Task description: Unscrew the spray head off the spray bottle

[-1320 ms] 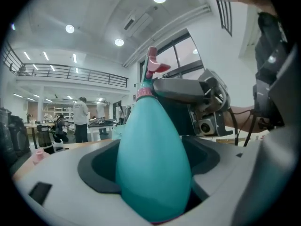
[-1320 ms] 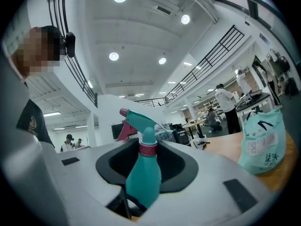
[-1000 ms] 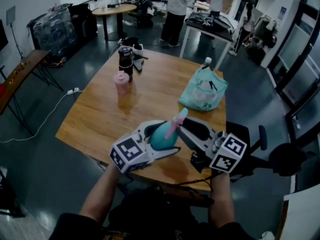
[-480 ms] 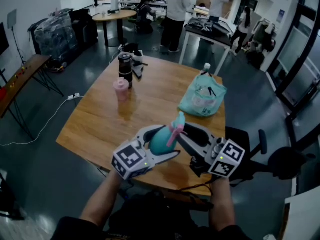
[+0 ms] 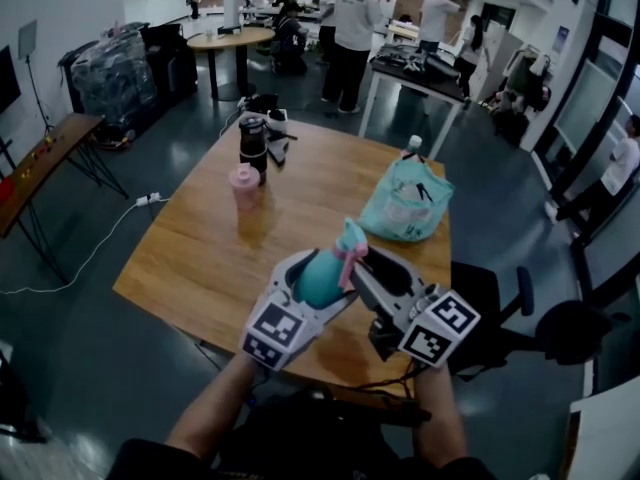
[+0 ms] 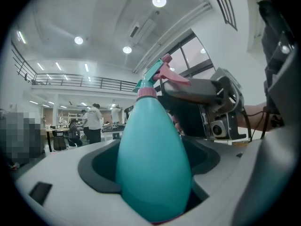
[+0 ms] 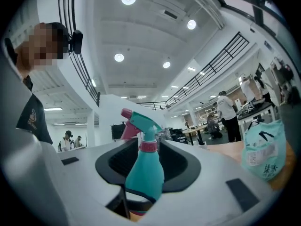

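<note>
Drawn slightly lower and closer in than a second ago, with the spray bottle (image 5: 318, 278) tipped a touch more upright and carried along between both grippers; no turn of the spray head (image 5: 349, 238) to be read from that shift, and right jaws set a shade wider than before. Grips the teal body in the left gripper (image 5: 322, 284), pads closed on the widest part, bottle held in the air above the near edge of the wooden table (image 5: 200, 248) rather than standing on it. Brackets the neck with the right gripper (image 5: 365, 266): jaws apart, pink collar (image 7: 148, 146) standing between the dark pads with a gap showing on either side, so nothing clamped there. Shows the head seated on the neck, trigger and nozzle in place, no visible gap at the collar. Reads, as a judgement, as a re-grip between twists or the approach to a first one; unscrewing not yet done in either case. Calls next for closing the right jaws on the collar or the head, then twisting against the left hold. Risks a slip of the smooth tapered body inside the left pads if the thread proves tight. Leaves the teal bag (image 5: 405, 203) and pink cup (image 5: 243, 183) well apart on the table, out of the way.
</note>
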### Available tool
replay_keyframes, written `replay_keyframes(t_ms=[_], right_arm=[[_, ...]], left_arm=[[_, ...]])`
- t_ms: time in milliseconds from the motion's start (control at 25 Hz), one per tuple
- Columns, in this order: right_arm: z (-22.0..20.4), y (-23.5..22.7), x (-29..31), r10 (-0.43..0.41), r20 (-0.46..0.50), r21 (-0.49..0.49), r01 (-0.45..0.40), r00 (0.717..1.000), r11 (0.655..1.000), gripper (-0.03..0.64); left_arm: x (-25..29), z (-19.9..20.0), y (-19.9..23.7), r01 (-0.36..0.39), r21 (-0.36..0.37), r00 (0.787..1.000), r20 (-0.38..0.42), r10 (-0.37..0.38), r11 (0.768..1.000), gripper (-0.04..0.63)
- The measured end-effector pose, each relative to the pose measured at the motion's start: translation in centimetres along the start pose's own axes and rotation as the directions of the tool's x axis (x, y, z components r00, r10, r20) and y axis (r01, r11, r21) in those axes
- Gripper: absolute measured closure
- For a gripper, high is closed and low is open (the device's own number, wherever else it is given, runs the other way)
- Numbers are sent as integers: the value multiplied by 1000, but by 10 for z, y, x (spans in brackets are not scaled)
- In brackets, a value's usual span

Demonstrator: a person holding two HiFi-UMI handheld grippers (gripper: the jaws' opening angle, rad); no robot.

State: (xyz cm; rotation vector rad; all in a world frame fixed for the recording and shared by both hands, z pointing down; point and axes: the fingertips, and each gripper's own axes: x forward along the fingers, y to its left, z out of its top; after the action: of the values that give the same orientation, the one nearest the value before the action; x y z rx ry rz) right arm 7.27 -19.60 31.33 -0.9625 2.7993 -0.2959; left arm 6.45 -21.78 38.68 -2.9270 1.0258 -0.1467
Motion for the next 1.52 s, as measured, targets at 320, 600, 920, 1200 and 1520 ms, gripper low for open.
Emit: replay_keyframes(t_ms=[320,600,920,1200,1520], right_arm=[[-1,8,2,60,-29,-18,-61,998,998,495],[3,25,-6,220,-81,-66,-226,972,972,499],[1,32,-13,382,-104,-48,-389,918,920,499],[3,32,-13,394,-74,-42,-398,916,916,496],[14,-2,-19,200,-11,-79,-201,980,976,477]], left_arm=[[-3,6,-15,102,1,994,29,-102,995,186],[-12,13,-36,298,-10,954,43,-297,955,185],[-20,13,-51,448,-14,894,37,-447,894,185],[-23,18,-52,465,-50,883,96,-459,884,187],[-13,16,-12,239,-81,966,122,-228,968,187]])
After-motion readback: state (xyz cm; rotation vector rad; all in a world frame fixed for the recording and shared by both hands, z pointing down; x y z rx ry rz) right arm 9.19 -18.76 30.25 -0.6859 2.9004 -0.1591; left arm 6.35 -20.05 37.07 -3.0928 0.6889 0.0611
